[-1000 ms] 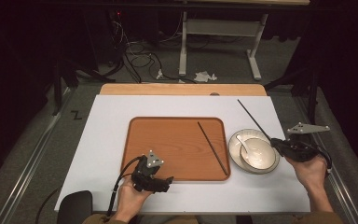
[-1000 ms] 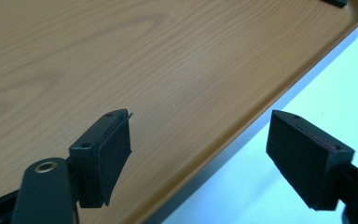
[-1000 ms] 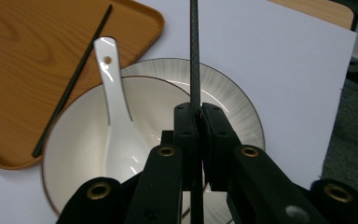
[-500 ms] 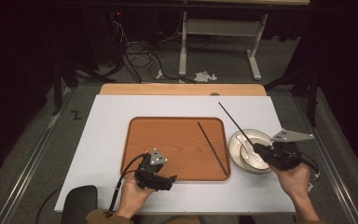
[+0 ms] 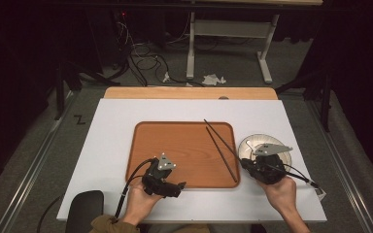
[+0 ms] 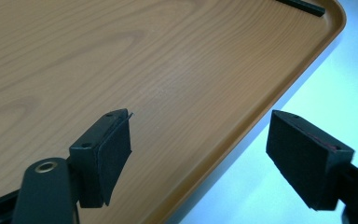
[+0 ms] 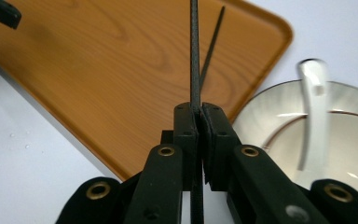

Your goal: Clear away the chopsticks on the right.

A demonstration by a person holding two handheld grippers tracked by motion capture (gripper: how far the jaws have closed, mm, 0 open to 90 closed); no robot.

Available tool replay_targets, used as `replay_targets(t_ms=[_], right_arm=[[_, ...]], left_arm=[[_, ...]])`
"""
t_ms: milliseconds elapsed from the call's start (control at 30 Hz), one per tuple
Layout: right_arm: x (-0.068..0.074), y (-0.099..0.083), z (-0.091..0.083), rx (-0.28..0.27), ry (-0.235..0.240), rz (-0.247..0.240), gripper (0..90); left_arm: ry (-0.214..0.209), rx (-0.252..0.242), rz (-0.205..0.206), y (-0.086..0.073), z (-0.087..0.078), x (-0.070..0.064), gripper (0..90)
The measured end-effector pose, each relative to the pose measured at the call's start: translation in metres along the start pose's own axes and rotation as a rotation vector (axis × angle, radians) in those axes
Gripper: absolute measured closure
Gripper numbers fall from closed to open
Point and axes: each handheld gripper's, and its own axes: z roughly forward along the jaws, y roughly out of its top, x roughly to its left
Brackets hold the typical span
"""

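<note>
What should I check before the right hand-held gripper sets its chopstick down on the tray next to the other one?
1. Grip: the right hand-held gripper has its jaws shut on the held chopstick: ok.
2. Landing spot: bare wood of the tray lies beside the resting chopstick: ok.
3. Left hand-held gripper: jaws open, nothing held, at the tray's near edge, away from the chopsticks: ok.
4. Plate with the white spoon sits close beside the right hand-held gripper; bump risk: not ok.
5. Held chopstick tip height above the tray: cannot tell.
</note>
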Motion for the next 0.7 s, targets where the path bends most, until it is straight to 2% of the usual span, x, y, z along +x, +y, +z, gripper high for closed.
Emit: replay_targets(t_ms=[100, 200, 233, 300, 500, 700], right_arm=[[0.006, 0.001, 0.009, 0.017, 0.002, -0.003, 86.4], [0.016, 0.003, 0.028, 0.065, -0.001, -0.025, 86.3], [0.016, 0.003, 0.028, 0.065, -0.001, -0.025, 86.3], [0.019, 0.004, 0.042, 0.094, 0.013, -0.006, 86.3], [0.023, 0.004, 0.056, 0.123, 0.021, 0.001, 86.2], [0.026, 0.001, 0.073, 0.177, 0.026, -0.018, 85.8]], left_arm=[[-0.003, -0.001, -0.001, 0.0, 0.0, 0.0, 22.2], [-0.004, 0.002, 0.0, 0.0, 0.0, 0.0, 22.2], [-0.004, 0.002, 0.0, 0.0, 0.0, 0.0, 22.2], [-0.004, 0.0, 0.0, 0.0, 0.0, 0.0, 22.2], [0.002, 0.001, 0.004, 0.0, 0.0, -0.001, 22.2], [0.01, 0.009, 0.012, -0.001, 0.0, -0.002, 22.2]])
